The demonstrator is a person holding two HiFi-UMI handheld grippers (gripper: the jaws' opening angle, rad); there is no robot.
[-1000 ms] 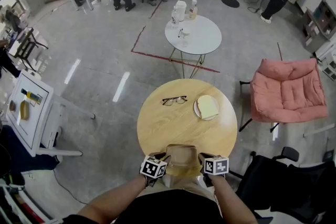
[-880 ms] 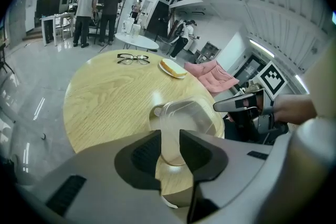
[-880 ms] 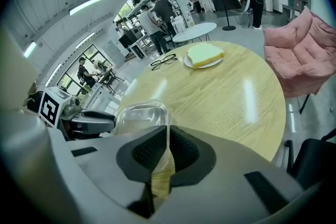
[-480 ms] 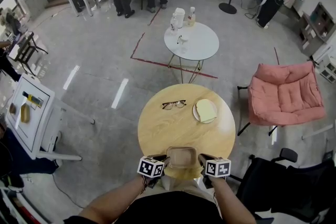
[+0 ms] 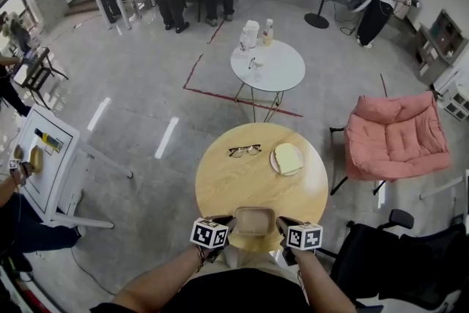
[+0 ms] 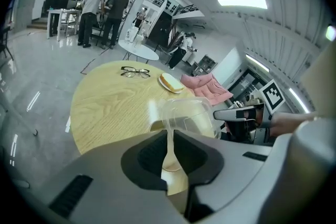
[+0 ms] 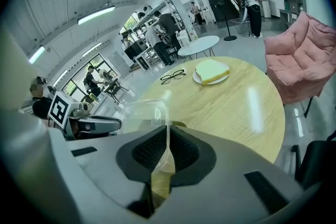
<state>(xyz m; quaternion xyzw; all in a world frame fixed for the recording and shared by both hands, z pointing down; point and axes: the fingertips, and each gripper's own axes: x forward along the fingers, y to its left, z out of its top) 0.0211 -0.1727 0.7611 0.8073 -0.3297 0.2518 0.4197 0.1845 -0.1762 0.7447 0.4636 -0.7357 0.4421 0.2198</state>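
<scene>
A clear plastic container [image 5: 253,220] hangs over the near edge of the round wooden table [image 5: 238,183], held from both sides. My left gripper [image 5: 229,224] is shut on its left rim, and my right gripper [image 5: 280,225] is shut on its right rim. In the left gripper view the thin rim [image 6: 169,134] is pinched between the jaws, with the container [image 6: 186,115] beyond and the right gripper [image 6: 239,113] opposite. In the right gripper view the container [image 7: 144,113] stands between the jaws, and the left gripper [image 7: 94,124] shows at the left.
Black glasses [image 5: 244,151] and a plate with a slice of bread [image 5: 287,157] lie at the table's far side. A pink armchair [image 5: 396,135] stands to the right and a black chair [image 5: 399,253] near right. Farther off are a white round table [image 5: 267,66] and people.
Both grippers keep their hold on the container. The table looks smaller and farther in all views, as if the container and the grippers have risen a little above it.
</scene>
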